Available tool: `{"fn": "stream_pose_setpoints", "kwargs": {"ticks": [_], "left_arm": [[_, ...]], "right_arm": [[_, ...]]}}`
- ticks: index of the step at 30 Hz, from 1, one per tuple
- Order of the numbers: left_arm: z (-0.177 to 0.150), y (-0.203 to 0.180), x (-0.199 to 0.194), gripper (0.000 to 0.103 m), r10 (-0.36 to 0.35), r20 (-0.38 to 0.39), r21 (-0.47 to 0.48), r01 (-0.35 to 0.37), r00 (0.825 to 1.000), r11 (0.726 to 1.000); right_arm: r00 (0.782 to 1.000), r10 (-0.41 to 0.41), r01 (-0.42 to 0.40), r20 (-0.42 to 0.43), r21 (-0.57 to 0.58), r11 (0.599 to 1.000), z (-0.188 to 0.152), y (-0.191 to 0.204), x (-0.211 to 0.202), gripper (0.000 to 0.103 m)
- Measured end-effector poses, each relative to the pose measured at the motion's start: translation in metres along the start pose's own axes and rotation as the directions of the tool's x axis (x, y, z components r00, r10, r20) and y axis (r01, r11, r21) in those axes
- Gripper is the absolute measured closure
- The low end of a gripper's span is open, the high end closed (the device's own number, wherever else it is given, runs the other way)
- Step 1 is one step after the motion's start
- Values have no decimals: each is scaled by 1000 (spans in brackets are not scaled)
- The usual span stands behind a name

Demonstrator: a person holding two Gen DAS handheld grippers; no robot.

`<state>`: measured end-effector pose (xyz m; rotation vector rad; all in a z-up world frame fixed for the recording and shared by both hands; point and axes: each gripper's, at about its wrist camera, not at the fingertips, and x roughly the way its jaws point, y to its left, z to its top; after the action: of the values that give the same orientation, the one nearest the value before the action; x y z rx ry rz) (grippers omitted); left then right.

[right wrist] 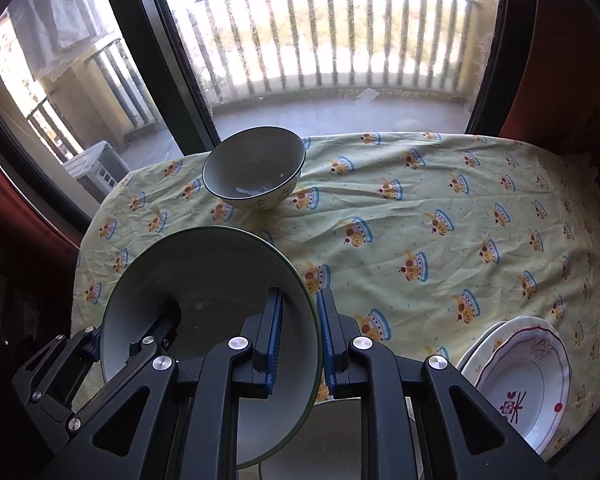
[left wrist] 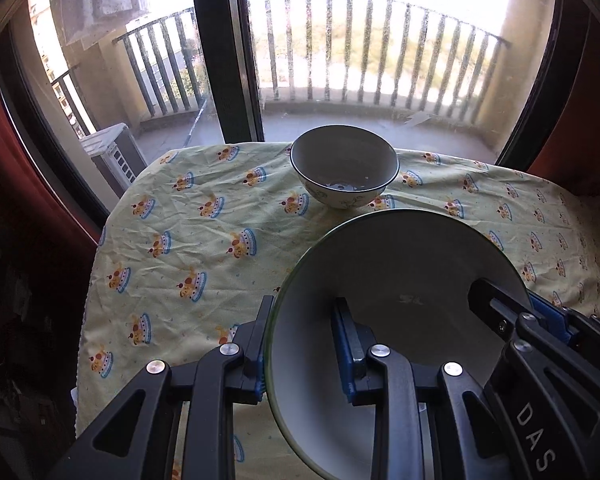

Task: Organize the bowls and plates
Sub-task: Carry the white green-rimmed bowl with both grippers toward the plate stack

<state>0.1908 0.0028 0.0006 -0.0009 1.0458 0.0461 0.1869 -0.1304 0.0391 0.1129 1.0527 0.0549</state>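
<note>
Right now both tools grip one large green-rimmed bowl point(left wrist: 400, 280) by opposite sides of its rim, holding it tilted above the tablecloth point(left wrist: 172, 248). The left gripper point(left wrist: 304, 360) is narrowed onto the bowl's left wall, one blue pad outside, the other inside. The right gripper point(right wrist: 300, 344) pinches the right wall the same way, its jaws nearly together on the thin rim. Just below the right gripper, partly hidden by its fingers, the edge of another pale dish point(right wrist: 320, 440) shows. Off to that gripper's right, near the cloth's edge, sits a stack of white plates point(right wrist: 528, 380) with a dark red scalloped line and flower marks. Ahead of both grippers, well apart from the held bowl, a smaller patterned bowl point(left wrist: 344, 172) stands upright at the far edge of the table, close to the balcony window point(left wrist: 380, 60).
</note>
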Motion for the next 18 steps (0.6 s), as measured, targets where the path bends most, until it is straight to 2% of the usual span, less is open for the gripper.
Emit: {"fn": "stream_pose_setpoints", "kwargs": {"ticks": [7, 18], "left_arm": [[-15, -23, -15, 77, 22, 0, -18, -22, 1000, 1000], [-52, -52, -21, 77, 37, -63, -63, -41, 997, 997]], "right_arm": [[1000, 30, -30, 1, -25, 999, -11, -25, -15, 82], [996, 65, -69, -60, -66, 995, -41, -61, -20, 82]]}}
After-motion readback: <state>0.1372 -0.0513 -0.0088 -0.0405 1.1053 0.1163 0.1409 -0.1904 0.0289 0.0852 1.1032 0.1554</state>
